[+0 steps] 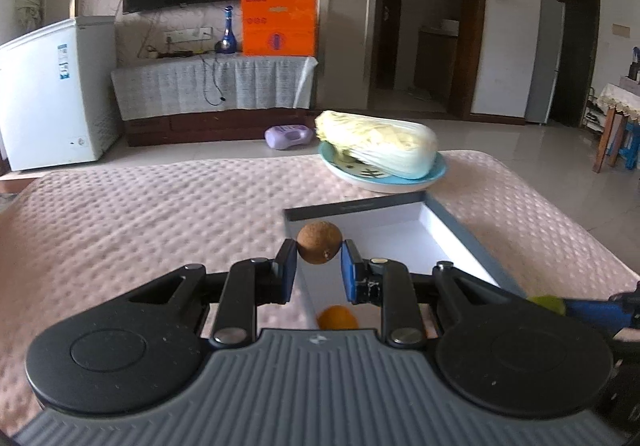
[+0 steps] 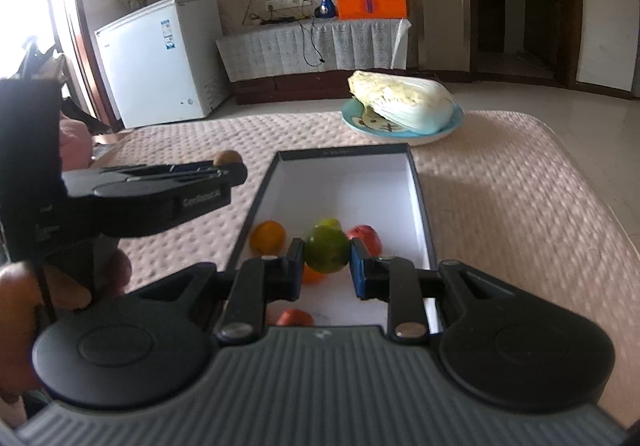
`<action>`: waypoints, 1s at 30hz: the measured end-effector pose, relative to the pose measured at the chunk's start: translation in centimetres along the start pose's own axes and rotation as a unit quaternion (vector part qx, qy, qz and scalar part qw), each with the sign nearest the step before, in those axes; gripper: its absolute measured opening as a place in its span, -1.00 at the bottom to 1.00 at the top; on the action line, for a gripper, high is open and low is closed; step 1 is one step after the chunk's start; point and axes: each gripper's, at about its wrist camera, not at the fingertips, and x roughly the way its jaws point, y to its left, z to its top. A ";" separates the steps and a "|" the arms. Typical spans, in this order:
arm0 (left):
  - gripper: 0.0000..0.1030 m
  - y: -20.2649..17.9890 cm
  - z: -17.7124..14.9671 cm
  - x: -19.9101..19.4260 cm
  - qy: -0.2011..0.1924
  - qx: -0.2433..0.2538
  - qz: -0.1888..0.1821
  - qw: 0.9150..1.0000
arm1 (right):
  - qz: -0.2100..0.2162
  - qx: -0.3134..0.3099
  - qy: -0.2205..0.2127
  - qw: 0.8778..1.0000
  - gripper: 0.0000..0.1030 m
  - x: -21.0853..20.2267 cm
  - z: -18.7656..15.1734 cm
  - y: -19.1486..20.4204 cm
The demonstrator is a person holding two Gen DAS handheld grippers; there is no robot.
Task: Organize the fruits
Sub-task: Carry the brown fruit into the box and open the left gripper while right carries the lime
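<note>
Two fruits are being carried at once, one in each tool. Going from left to right, the left gripper [image 1: 319, 260] is squeezed onto a small brown fruit [image 1: 319, 242], which sits right between its blue pads, at the near left corner of the open box [image 1: 460, 230]. That brown fruit looks round, light and a bit rough, so it should not slip much; I think holding it across its fat middle, as now, is best. Below the tool, inside the box, lies an orange fruit [image 1: 337, 317]. Next, the right gripper [image 2: 326, 262] is squeezed onto a green fruit [image 2: 326, 250], held over the near end of the box, with a red fruit [image 2: 363, 236] just past its right pad. The green fruit looks smooth and shiny, so it may slide if the pads sit off its middle, and a hard squeeze could bruise it. Far ahead of both tools a cabbage [image 1: 376, 142] lies on a blue plate [image 1: 438, 170]. The side of the left tool has white writing, too blurry to read for sure. The orange bag [image 1: 279, 22] at the back wall has print too small to read.
</note>
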 end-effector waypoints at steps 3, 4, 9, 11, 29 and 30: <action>-0.46 -0.7 -0.1 0.8 0.007 -0.002 -0.008 1.000 | -0.004 0.001 0.001 1.000 -0.48 0.0 -0.2 -0.4; -0.46 -0.9 -0.1 1.1 0.009 -0.003 -0.009 1.000 | -0.005 0.000 0.001 1.000 -0.48 -0.1 -0.2 -0.6; -0.46 -1.5 -0.2 2.1 0.017 -0.010 -0.012 1.000 | -0.009 0.003 0.004 1.000 -0.48 0.1 -0.4 -1.1; -0.46 -1.6 -0.1 2.2 0.017 -0.010 -0.017 1.000 | -0.008 0.001 0.005 1.000 -0.48 0.0 -0.5 -1.0; -0.45 -2.4 -1.2 3.4 0.040 0.006 -0.036 0.999 | -0.016 -0.004 0.030 0.999 -0.48 1.9 -0.9 -0.5; -0.45 -2.4 -1.2 3.3 0.040 0.006 -0.040 0.998 | -0.018 -0.006 0.033 0.999 -0.48 2.1 -0.9 -0.4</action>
